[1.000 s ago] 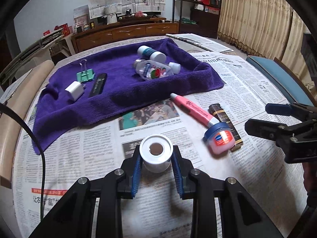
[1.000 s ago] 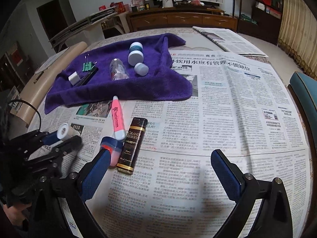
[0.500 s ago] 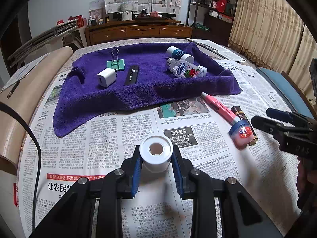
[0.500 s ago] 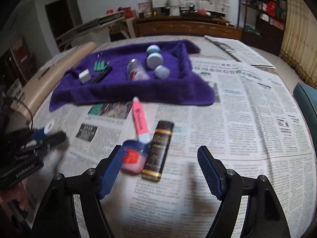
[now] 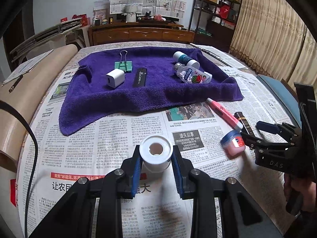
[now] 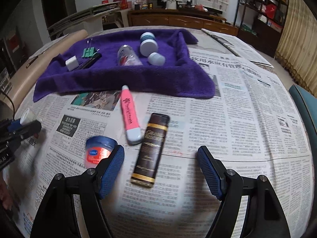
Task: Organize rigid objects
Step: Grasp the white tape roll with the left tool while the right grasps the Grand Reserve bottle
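My left gripper [image 5: 156, 148] is shut on a white tape roll [image 5: 156, 159], held upright above the newspaper. My right gripper [image 6: 160, 150] is open and hangs low over a brown rectangular box [image 6: 151, 150]; the box lies between its jaws, and neither pad touches it. A pink tube [image 6: 129, 115] lies beside the box, its cap end against it. A small blue-lidded jar [image 6: 98, 150] sits just outside the right gripper's left finger. Behind them a purple towel [image 6: 118, 79] carries several small items. The right gripper [image 5: 250, 130] also shows in the left wrist view, by the jar [image 5: 233, 142].
On the towel [image 5: 150, 91] lie a white charger [image 5: 115, 78], a green binder clip [image 5: 122, 64], a black flat strip [image 5: 140, 77], a clear bottle [image 5: 192, 75] and a white-capped bottle [image 5: 185, 58]. Newspaper covers the table. A blue chair [image 6: 305, 103] stands at the right edge.
The right gripper's jaws have narrowed; it has come lower and shifted left, bringing the brown box between them. The left gripper carried the roll sideways, away from the jar.
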Available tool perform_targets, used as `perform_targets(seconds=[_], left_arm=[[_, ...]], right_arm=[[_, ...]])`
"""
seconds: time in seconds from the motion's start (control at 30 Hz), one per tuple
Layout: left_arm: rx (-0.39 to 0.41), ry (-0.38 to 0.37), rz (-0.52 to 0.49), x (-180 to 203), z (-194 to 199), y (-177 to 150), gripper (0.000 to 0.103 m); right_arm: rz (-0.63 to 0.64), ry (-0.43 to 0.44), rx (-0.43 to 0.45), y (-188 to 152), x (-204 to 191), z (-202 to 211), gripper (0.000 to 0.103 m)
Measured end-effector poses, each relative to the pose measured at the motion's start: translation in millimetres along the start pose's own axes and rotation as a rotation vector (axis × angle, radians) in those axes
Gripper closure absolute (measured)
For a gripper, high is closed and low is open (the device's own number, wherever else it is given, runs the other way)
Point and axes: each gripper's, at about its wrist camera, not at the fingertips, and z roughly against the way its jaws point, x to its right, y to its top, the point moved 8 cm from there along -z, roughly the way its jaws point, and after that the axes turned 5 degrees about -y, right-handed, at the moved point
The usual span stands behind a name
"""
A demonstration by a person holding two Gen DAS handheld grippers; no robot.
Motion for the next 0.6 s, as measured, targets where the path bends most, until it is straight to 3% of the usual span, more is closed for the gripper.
perform_targets(seconds=[0.1,0.2,0.3,0.6], left_arm=[[0.003,0.003,0.013,-6.0,1.2,-0.8,0.075],[0.005,-0.004,0.031,-10.7,0.9,-1.8,0.075],[0.006,-0.007,0.031,-10.9,1.2,-2.9,0.075],[0.011,0.002,0.040,-16.0,3.0,-5.0,0.075]], right_arm=[[-0.012,-0.009,0.026,0.8,-1.1,0.7,0.034],[-0.020,-0.019,0.050,2.9,-1.0,3.4,0.062],[-0.013,-0.016,0.056,3.4,-4.9,4.6,0.073],[-0.035,0.025,0.037,5.2,-2.4,4.2,0.078]])
